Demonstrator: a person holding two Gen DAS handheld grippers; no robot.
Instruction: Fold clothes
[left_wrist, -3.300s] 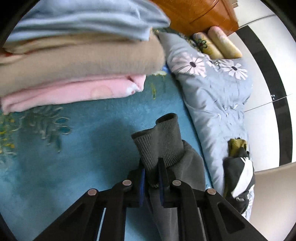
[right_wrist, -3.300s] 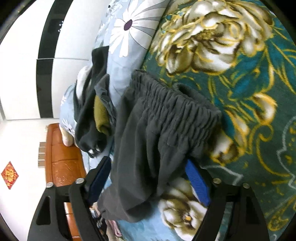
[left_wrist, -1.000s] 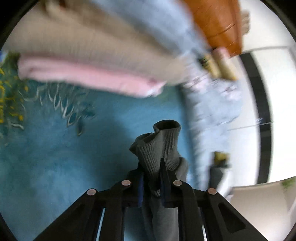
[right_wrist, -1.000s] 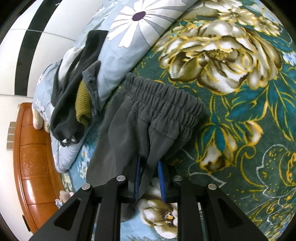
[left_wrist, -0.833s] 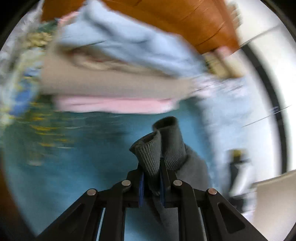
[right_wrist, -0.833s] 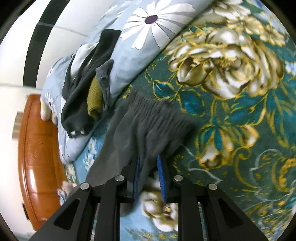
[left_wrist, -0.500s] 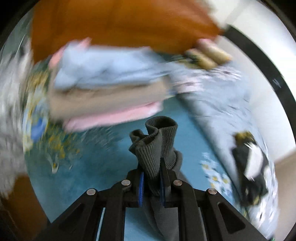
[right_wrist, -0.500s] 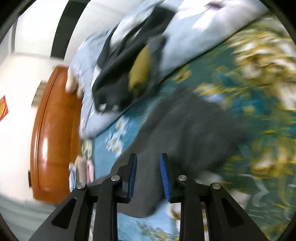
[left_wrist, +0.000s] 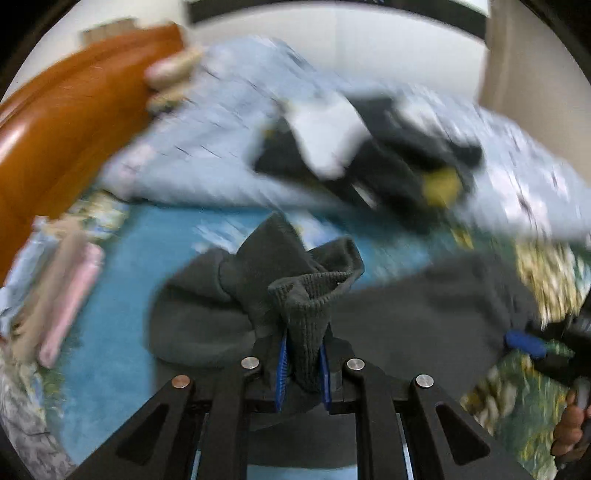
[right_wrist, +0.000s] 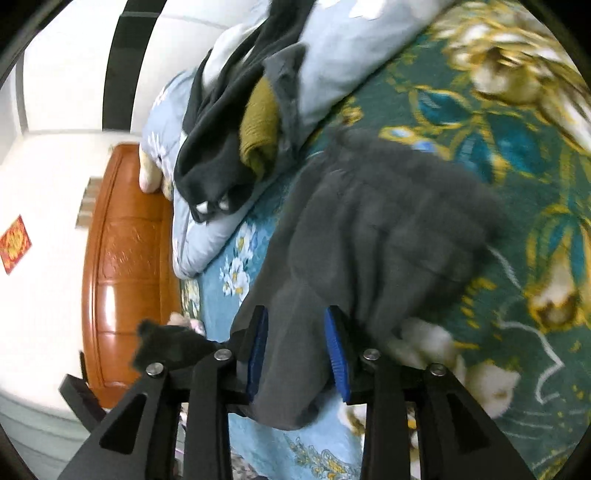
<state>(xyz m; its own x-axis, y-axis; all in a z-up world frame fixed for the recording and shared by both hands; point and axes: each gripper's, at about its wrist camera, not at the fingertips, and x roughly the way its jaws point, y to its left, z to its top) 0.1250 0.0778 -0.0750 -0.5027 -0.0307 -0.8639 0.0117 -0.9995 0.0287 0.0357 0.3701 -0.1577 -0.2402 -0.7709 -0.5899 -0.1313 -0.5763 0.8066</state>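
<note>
Dark grey sweatpants (right_wrist: 376, 229) lie on the flowered teal bedspread (right_wrist: 517, 140). My left gripper (left_wrist: 301, 363) is shut on the pants' ribbed cuff (left_wrist: 306, 306), with the leg bunched up in front of it. My right gripper (right_wrist: 297, 347) stands with its jaws apart around a fold of the pants near the waist end; the cloth fills the gap between the blue pads. The right gripper also shows at the right edge of the left wrist view (left_wrist: 524, 341), resting on the grey cloth (left_wrist: 424, 314).
A heap of dark, white and mustard clothes (right_wrist: 236, 147) lies on a light blue flowered quilt (right_wrist: 332, 48). A stack of folded pink, beige and blue clothes (left_wrist: 62, 295) sits at the left. The wooden headboard (right_wrist: 125, 258) stands behind.
The left gripper has swung the cuff round from the folded stack toward the waist end, bunching the leg. The right gripper's jaws, shut on the pants a second ago, have opened wider.
</note>
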